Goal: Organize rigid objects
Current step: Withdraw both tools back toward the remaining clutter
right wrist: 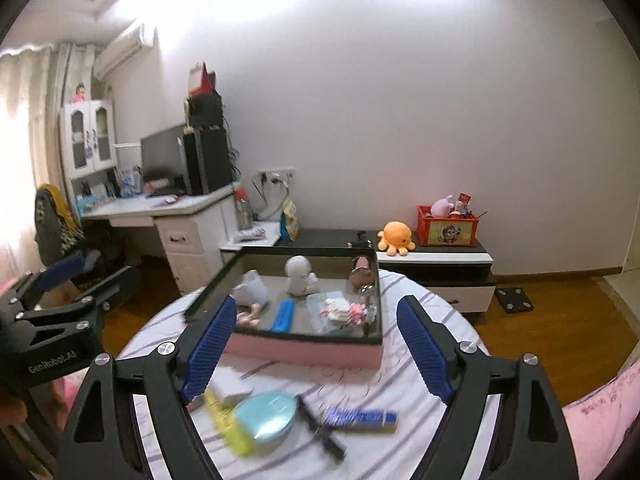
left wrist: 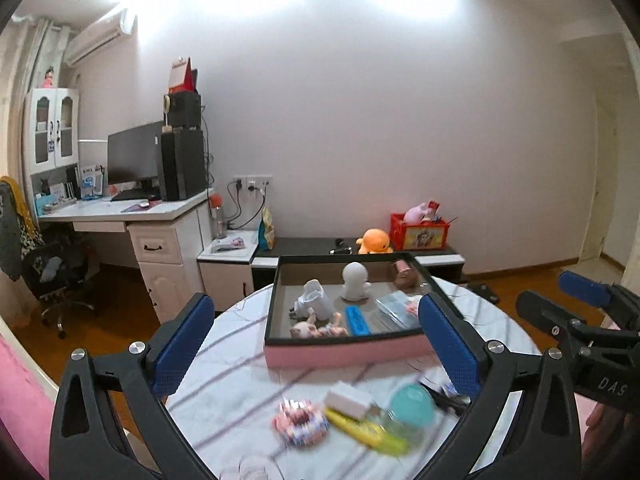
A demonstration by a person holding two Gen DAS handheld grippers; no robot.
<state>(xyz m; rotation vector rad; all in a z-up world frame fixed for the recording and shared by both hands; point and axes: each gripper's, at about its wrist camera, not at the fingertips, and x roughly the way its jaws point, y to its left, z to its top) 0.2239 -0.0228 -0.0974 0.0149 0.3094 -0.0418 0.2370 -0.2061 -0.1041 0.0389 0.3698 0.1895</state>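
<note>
Two black plastic two-finger grippers are showing, each bearing ribbed blue rubber pads (left wrist: 182, 344) and round silver screws (left wrist: 137, 347) at the pivots. The left gripper (left wrist: 320, 340) is wearing white "GenRobot.AI" lettering (right wrist: 52, 363); the right gripper (right wrist: 318, 344) is carrying "DAS" lettering (left wrist: 611, 387).

The loose items on the round table (left wrist: 224, 344) at six o'clock were motion-blurred: a teal round thing (left wrist: 412, 404), a yellow thing (left wrist: 360, 426) and a pink toy (left wrist: 300, 424) stayed unidentifiable. A glass (left wrist: 250, 468) was cut off by the lower edge. The left gripper's pad (left wrist: 448, 336) hid the tray's (left wrist: 340, 354) near corner at three o'clock.
</note>
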